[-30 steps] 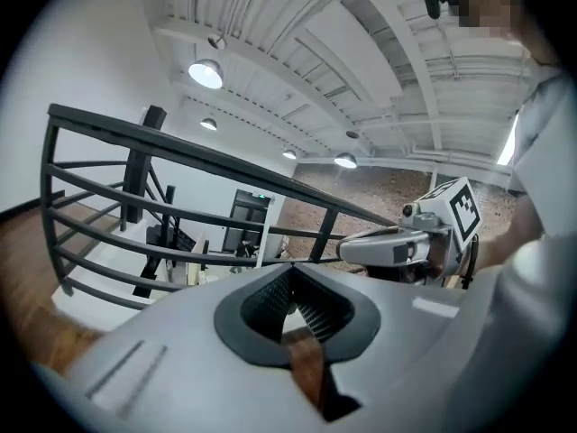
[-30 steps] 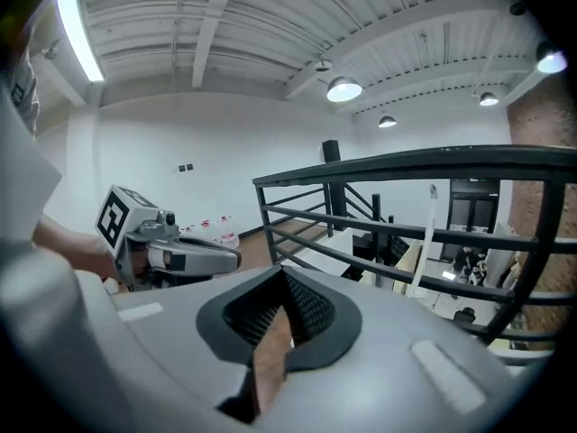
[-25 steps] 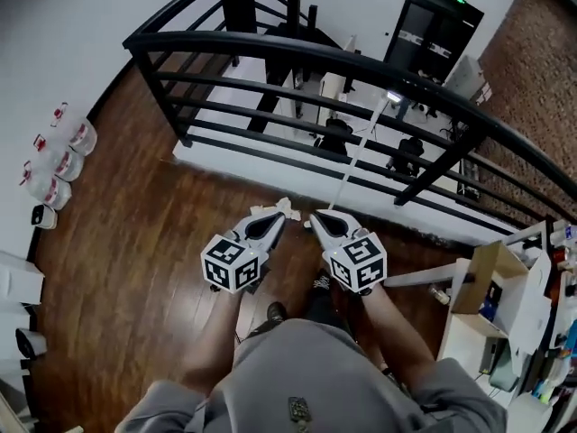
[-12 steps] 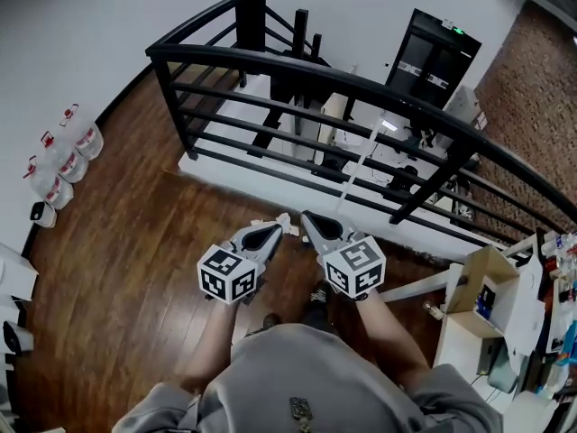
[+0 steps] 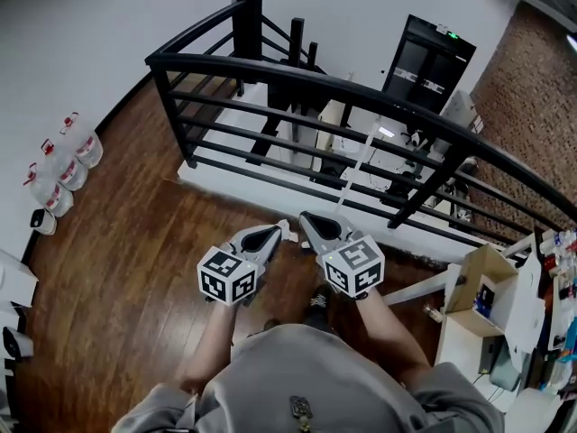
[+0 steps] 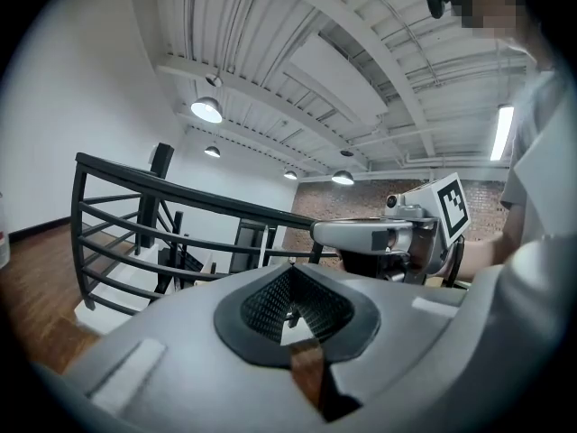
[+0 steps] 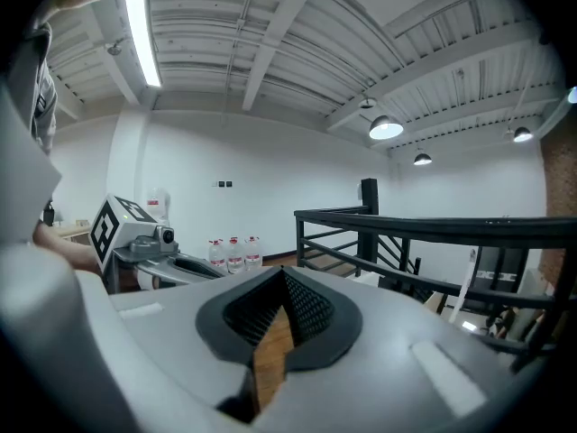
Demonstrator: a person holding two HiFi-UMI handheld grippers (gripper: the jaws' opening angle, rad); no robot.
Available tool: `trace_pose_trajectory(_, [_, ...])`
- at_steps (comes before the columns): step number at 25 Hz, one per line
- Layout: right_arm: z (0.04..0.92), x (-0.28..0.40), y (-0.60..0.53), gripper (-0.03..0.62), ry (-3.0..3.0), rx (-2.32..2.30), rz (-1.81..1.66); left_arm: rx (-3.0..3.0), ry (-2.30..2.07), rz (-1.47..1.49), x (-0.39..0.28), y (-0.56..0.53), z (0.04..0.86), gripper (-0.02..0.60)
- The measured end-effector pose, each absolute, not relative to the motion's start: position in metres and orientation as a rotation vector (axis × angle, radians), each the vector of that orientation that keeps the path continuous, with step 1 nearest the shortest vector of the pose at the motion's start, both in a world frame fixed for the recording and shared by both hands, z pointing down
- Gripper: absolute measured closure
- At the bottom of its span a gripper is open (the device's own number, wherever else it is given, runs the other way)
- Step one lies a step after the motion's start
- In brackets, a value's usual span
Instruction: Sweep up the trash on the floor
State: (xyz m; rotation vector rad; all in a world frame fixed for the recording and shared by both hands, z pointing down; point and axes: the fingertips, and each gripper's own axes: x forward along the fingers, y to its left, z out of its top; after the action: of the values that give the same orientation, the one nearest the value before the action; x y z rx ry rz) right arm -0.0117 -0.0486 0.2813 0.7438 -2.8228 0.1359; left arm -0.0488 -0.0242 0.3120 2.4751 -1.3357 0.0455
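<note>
My left gripper (image 5: pixel 275 234) and right gripper (image 5: pixel 306 220) are held side by side in front of the person, above the dark wooden floor (image 5: pixel 135 251). Both are shut with nothing between the jaws. In the head view a small white crumpled scrap (image 5: pixel 288 232) shows on the floor between their tips, partly hidden by them. A thin white pole (image 5: pixel 359 168) leans against the black railing (image 5: pixel 297 72) just beyond. The left gripper (image 6: pixel 290 273) sees the right gripper (image 6: pixel 397 233) beside it in its own view. The right gripper (image 7: pixel 281 278) sees the left gripper (image 7: pixel 153 242).
Water bottles (image 5: pixel 63 161) stand along the left wall and also show as water bottles (image 7: pixel 233 253) in the right gripper view. A cardboard box (image 5: pixel 482 282) and white shelving stand at the right. Behind the railing is a lower level with a black cabinet (image 5: pixel 428 57).
Both grippers lifted a little and moved towards the railing during the first half second, staying shut. Since then they have held still.
</note>
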Motion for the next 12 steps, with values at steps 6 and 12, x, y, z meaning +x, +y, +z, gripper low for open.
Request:
trace_pose_trajectory(6, [0.2789, -0.013, -0.0492, 0.594, -2.822, 0.742, 0.131, 2.482, -1.329, 0.049, -0.05, -0.026, 0.3083, 0.577])
trace_pose_trajectory(12, [0.276, -0.0148, -0.0489, 0.594, -2.829, 0.751, 0.119, 2.491, -1.325, 0.05, -0.0517, -0.0255, 0.3072, 0.577])
